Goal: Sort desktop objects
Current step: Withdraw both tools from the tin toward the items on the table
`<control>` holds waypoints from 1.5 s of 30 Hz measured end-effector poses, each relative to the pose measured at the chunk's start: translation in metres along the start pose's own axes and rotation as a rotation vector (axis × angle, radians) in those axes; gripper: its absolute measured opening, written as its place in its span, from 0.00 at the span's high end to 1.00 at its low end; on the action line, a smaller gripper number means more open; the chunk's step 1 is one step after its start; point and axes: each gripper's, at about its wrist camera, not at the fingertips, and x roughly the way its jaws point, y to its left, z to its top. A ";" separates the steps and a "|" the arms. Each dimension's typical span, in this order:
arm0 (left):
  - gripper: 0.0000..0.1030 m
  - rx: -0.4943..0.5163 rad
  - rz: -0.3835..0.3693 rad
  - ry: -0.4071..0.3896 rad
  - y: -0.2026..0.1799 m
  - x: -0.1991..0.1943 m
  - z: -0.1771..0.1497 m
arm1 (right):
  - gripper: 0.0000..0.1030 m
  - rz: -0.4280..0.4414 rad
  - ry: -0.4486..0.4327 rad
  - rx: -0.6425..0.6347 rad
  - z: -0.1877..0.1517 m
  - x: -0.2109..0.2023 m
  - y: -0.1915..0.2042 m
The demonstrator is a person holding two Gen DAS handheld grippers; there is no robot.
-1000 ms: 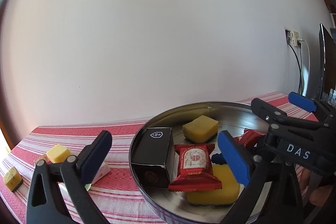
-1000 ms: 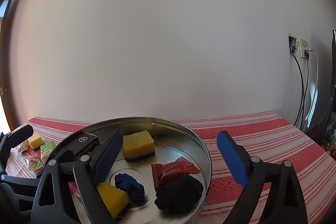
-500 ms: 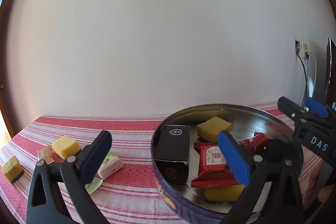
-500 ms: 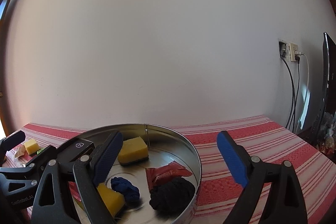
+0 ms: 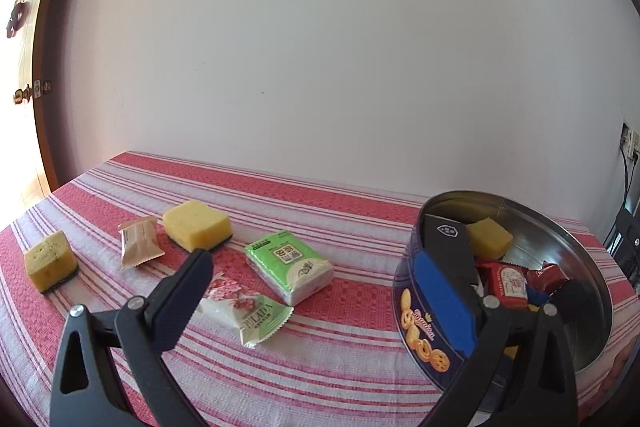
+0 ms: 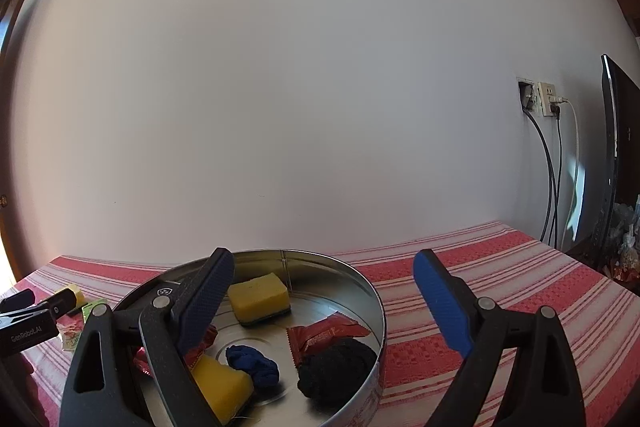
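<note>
A round cookie tin (image 5: 424, 339) stands at the right of the striped table; it also shows in the right wrist view (image 6: 372, 311). It holds a black box (image 5: 444, 247), yellow sponges (image 6: 259, 297), red packets (image 6: 324, 333), a blue bundle (image 6: 254, 367) and a black bundle (image 6: 336, 373). Loose on the cloth lie two yellow sponges (image 5: 197, 225) (image 5: 49, 265), a beige packet (image 5: 140, 242), a green packet (image 5: 290, 267) and a white-pink packet (image 5: 244, 311). My left gripper (image 5: 316, 303) is open and empty above the white-pink packet. My right gripper (image 6: 320, 291) is open and empty over the tin.
A red and white striped cloth (image 5: 304, 379) covers the table. A white wall stands behind. A wall socket with cables (image 6: 546, 99) and a dark monitor (image 6: 618, 155) are at the far right. A wooden door (image 5: 24, 107) is at the left.
My left gripper has swung left, away from the tin, so the loose items on the cloth now lie ahead of it. My right gripper has stayed over the tin, shifting a little.
</note>
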 end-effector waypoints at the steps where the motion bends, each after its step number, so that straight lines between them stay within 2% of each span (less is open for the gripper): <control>1: 0.01 -0.004 0.003 0.005 0.003 0.000 0.000 | 0.10 0.004 -0.002 -0.003 0.000 -0.001 0.001; 13: 0.01 0.032 0.027 0.013 0.018 -0.004 -0.001 | 0.10 0.032 -0.005 -0.041 -0.003 -0.008 0.013; 18: 0.01 0.000 0.043 0.048 0.040 0.000 -0.001 | 0.10 0.065 0.000 -0.042 -0.004 -0.011 0.016; 24: 0.01 -0.005 0.103 0.034 0.066 -0.004 0.001 | 0.10 0.090 0.011 -0.109 -0.007 -0.016 0.036; 36: 0.01 -0.032 0.191 0.057 0.129 -0.008 0.006 | 0.10 0.259 0.073 -0.174 -0.021 -0.028 0.100; 45: 0.01 -0.037 0.258 0.120 0.185 0.004 0.010 | 0.10 0.375 0.135 -0.218 -0.030 -0.028 0.158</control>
